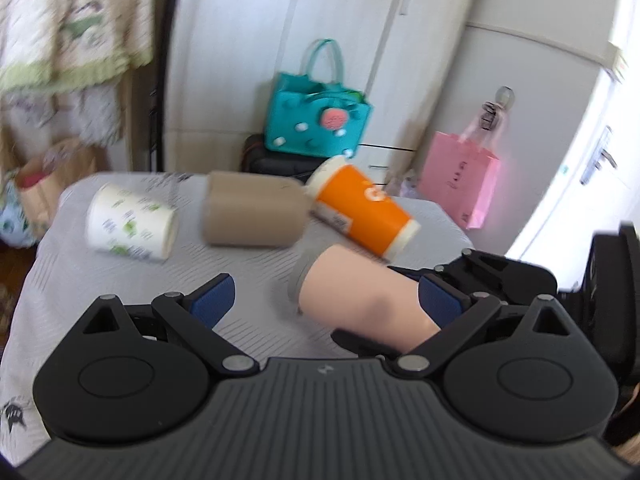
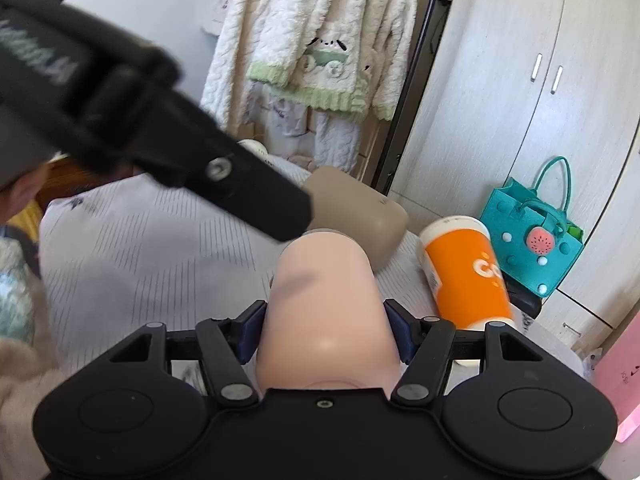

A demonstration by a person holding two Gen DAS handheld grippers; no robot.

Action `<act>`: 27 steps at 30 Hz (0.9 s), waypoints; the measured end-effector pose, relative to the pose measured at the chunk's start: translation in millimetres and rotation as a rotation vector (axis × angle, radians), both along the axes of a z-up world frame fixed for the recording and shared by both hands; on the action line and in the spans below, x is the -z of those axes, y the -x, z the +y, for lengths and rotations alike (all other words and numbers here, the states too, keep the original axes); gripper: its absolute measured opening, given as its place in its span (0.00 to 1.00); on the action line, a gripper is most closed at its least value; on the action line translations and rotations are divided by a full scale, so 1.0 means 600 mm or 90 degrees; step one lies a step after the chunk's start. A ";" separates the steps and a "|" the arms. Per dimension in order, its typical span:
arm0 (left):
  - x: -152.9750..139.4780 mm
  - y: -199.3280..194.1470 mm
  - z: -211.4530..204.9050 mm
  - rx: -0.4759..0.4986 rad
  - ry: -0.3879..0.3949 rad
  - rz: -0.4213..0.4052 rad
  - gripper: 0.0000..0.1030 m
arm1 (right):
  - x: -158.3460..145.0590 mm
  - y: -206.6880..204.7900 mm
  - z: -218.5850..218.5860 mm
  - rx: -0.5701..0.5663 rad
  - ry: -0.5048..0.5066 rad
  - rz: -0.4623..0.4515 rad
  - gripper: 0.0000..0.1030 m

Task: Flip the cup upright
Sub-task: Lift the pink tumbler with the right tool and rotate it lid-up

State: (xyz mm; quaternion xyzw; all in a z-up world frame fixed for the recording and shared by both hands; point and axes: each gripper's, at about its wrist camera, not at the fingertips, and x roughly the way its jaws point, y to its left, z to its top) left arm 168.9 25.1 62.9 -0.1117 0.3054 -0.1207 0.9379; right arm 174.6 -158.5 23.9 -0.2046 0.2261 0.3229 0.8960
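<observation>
The pink cup [image 2: 326,312] lies on its side near the right edge of the table [image 2: 152,248], its long axis running straight away from the right gripper [image 2: 325,330] and in line with that gripper's fingers. One end points out toward the middle of the table; the other sits deep between the jaws, back toward the gripper body. The right gripper's blue pads press on both flanks of the cup, so the jaws are clamped on it, gripping across its width. Which end is the mouth I cannot tell for certain. The coming move turns on this: the cup's axis is level, so the wrist looks to need a swing that tips it vertical, mouth end up. The left gripper [image 1: 326,300] hovers close by from the side, jaws spread wide and holding nothing, one pad just beside the cup's flank. Beyond the pink cup, nearer the far edge, lie a tan cup [image 2: 354,216] and an orange cup [image 2: 464,276], both on their sides, with a white printed cup [image 1: 132,222] toward the far left corner.
</observation>
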 end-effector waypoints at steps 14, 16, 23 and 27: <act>0.065 -0.036 0.035 0.029 0.077 0.069 0.97 | 0.020 -0.011 0.045 0.030 0.027 0.047 0.66; 0.078 -0.039 0.035 0.031 0.088 0.078 0.97 | 0.018 -0.011 0.040 0.021 0.016 0.055 0.66; 0.104 -0.044 0.046 0.036 0.153 0.101 0.95 | -0.011 -0.010 0.009 -0.021 -0.016 0.109 0.80; 0.114 -0.048 0.047 0.039 0.180 0.122 0.93 | -0.021 -0.022 0.006 -0.038 -0.011 0.149 0.79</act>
